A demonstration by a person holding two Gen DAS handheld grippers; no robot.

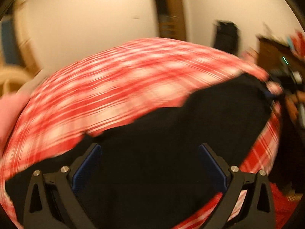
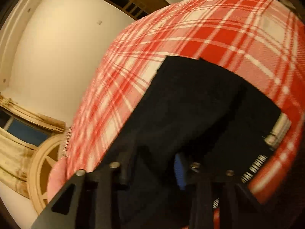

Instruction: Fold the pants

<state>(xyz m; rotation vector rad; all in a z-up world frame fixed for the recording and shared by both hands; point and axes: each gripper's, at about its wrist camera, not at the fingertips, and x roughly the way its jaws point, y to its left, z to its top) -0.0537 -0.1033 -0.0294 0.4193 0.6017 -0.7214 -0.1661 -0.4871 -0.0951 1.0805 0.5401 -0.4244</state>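
Black pants [image 1: 171, 133] spread across a red-and-white plaid cloth [image 1: 114, 87], dark fabric flat, straight edges showing at the far side, surface details lost in blur.

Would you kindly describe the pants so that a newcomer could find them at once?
Start from the red and white plaid cloth that covers the big surface in both wrist views. On it lie the pants, a flat black garment spread out ahead of each gripper. They are the only plain dark thing on the checked pattern.
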